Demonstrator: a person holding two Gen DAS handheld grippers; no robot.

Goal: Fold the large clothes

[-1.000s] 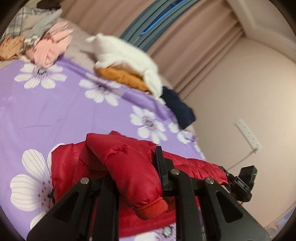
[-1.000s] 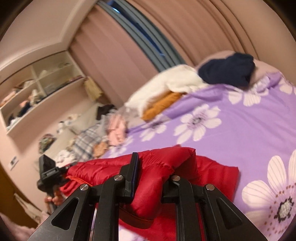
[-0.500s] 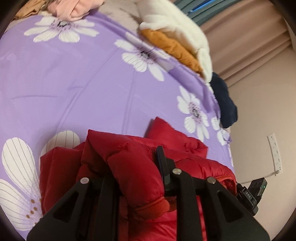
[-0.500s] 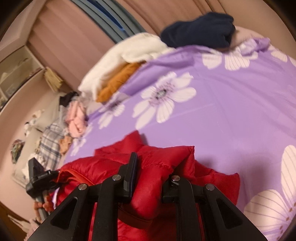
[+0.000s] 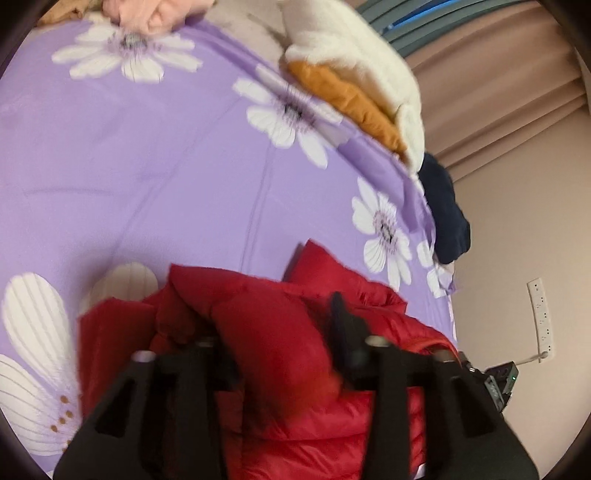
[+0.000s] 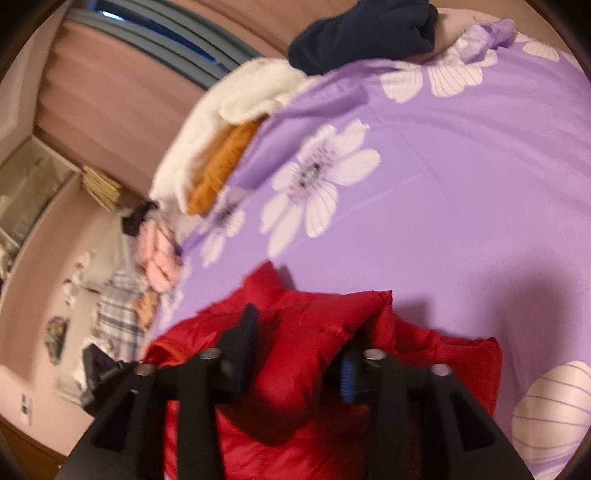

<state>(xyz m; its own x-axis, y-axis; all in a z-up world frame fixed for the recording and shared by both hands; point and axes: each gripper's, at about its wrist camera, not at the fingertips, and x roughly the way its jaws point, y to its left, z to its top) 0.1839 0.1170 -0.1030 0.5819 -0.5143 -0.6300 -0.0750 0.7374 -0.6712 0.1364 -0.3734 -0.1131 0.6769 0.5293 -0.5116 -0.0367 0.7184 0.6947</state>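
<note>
Jacket fold w/ both grippers, red puffer jacket (image 5: 295,424) low on purple flowered bedsheet (image 5: 166,166)
Left gripper (image 5: 275,332) and right gripper (image 6: 299,332) each pinch a thick roll of it; best to lower both evenly & keep edges aligned. Other clothes lie at far edge by curtains (image 5: 498,103)

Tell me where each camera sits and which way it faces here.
Left wrist: on the left claw, looking along its fingers across the purple floral bedspread toward the curtains; the claw grips a red puffer jacket.
Right wrist: on the right claw, facing the same bed toward curtains and shelves, gripping the jacket too.
Shared: jacket, bedspread, white fleece pile, navy garment; each view shows the other claw at its edge.
</note>
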